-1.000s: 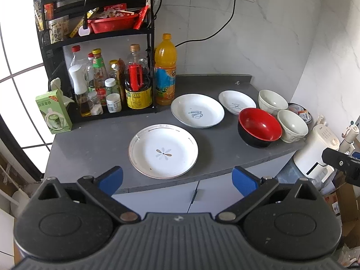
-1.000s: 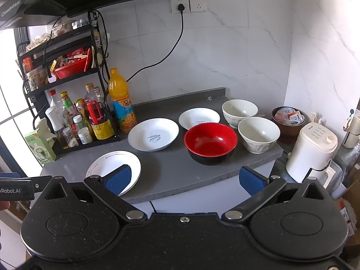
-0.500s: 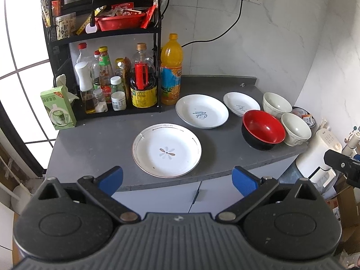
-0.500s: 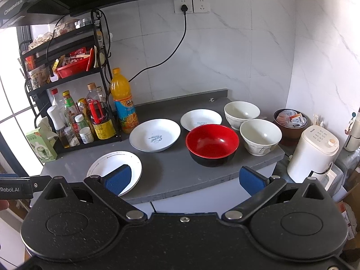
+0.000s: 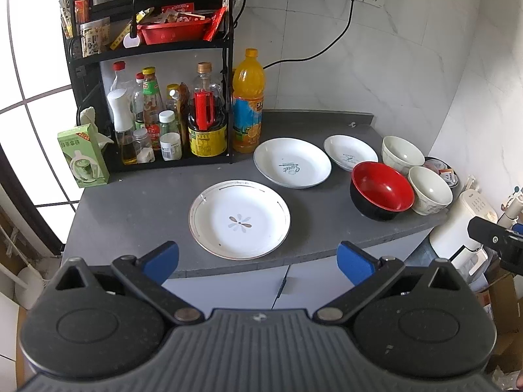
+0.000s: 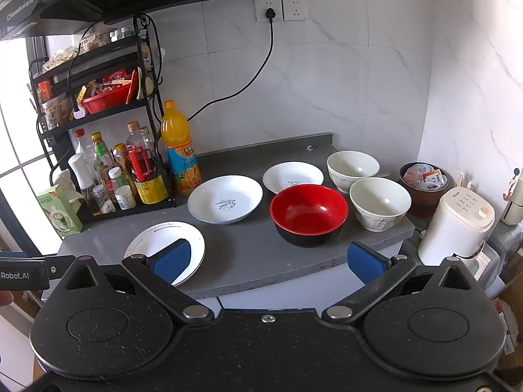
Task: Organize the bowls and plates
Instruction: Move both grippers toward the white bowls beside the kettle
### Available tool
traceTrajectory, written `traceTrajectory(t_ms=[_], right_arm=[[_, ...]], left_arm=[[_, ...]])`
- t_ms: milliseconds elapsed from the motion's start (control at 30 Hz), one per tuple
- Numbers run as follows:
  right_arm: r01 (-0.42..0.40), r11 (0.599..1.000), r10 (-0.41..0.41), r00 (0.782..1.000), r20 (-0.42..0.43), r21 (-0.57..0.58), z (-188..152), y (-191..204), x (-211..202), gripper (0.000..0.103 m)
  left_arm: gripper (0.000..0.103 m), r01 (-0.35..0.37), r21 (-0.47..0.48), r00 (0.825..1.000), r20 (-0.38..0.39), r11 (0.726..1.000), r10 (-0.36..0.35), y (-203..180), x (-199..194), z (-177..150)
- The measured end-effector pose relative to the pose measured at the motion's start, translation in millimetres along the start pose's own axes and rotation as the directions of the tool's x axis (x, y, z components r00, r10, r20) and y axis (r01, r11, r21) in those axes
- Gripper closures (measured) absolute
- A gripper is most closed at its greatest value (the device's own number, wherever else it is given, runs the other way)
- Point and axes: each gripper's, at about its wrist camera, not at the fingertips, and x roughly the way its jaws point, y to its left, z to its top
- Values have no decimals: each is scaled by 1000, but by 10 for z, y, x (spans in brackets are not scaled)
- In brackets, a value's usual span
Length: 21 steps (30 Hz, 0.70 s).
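So, three plates (image 5: pixel 239 219) and three bowls (image 6: pixel 308 215) are sitting unstacked along the counter (image 5: pixel 130 209); both my grippers (image 5: pixel 258 256) (image 6: pixel 267 259) are hovering off its edge, spread, empty. Risk: bowls crowding together, one likely getting knocked.

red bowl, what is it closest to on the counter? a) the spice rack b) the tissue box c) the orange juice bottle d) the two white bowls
d: the red bowl sits right beside the two white bowls at the right end of the counter, far from the rack side.
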Motion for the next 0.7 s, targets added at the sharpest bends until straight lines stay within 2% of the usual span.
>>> traceTrajectory(t_ms=[367, 700], right_arm=[[-7, 1000, 7, 1000, 0, 12, 22, -155, 97, 0], [-9, 1000, 9, 1000, 12, 25, 119, -646, 211, 0]], left_arm=[[1, -14, 0, 1000, -6, 1000, 14, -115, 81, 48], [1, -32, -23, 999, -26, 999, 31, -499, 243, 148]])
